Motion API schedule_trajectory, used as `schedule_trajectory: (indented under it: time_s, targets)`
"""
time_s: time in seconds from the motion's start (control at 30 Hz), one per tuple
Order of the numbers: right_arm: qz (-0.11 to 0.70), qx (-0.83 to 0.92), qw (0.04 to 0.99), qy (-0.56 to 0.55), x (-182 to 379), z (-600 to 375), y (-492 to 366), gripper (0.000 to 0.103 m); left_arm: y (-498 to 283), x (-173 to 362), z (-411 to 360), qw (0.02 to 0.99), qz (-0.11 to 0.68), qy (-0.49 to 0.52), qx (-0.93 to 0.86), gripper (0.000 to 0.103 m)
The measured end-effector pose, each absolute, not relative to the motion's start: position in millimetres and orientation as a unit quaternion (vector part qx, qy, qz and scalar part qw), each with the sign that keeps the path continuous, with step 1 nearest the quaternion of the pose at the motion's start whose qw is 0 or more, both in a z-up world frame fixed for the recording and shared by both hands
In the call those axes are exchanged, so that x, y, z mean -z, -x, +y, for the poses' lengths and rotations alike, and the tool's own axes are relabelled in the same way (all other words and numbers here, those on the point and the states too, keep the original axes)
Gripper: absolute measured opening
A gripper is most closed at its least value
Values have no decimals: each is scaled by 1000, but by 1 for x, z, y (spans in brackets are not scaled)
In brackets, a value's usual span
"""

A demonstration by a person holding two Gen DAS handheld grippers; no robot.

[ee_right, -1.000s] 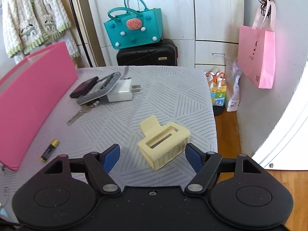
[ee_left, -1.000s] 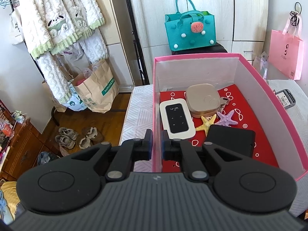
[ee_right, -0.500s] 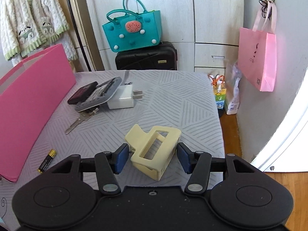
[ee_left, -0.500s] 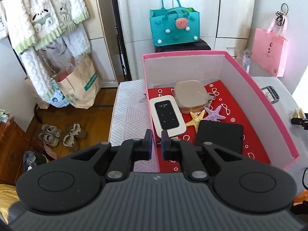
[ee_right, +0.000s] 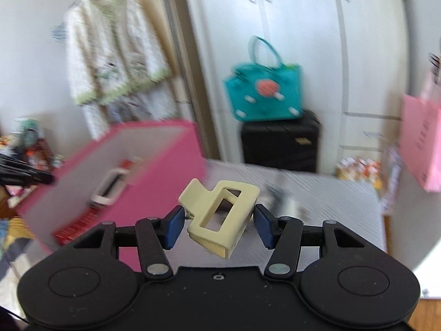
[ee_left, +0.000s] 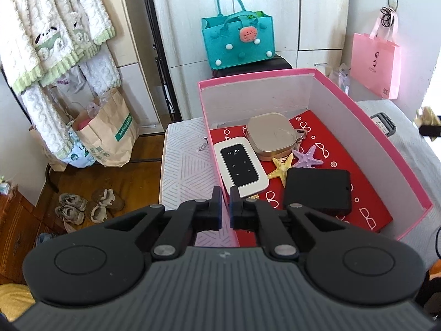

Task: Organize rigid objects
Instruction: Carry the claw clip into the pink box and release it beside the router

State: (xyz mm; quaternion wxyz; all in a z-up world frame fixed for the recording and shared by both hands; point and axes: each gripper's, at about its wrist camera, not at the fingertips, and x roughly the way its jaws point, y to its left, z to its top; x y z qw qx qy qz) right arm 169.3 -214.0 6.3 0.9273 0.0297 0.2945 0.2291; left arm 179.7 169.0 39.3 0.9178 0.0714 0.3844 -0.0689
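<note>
Right wrist: blurred pink box (ee_right: 154,171).

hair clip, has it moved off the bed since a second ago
Yes. The hair clip, held in the right tongs, is lifted off the grey bedspread toward the pink box.

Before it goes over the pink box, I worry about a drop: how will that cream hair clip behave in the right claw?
The hair clip looks like stiff, hollow plastic, so probably light. The right claw pinches it tilted, on smooth angled faces, so it may twist or slip. Its hinged, spring-loaded shape could open if squeezed harder.
</note>
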Motion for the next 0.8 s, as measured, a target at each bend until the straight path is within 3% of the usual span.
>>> schedule_trajectory:
  time_s: [0.2,0.53,0.8]
  targets:
    - [278,-345,896,-16,-36,-165,-171,60,-187,-40,169,917,383,-84,70,4]
    - [358,-458,808,98,-23,-45,-196,57,-180,-37,160,924,367,-96,49,4]
    - [422,-459,779,69,-12,-7,-229,58,-180,-36,153,924,362,-118,40,4]
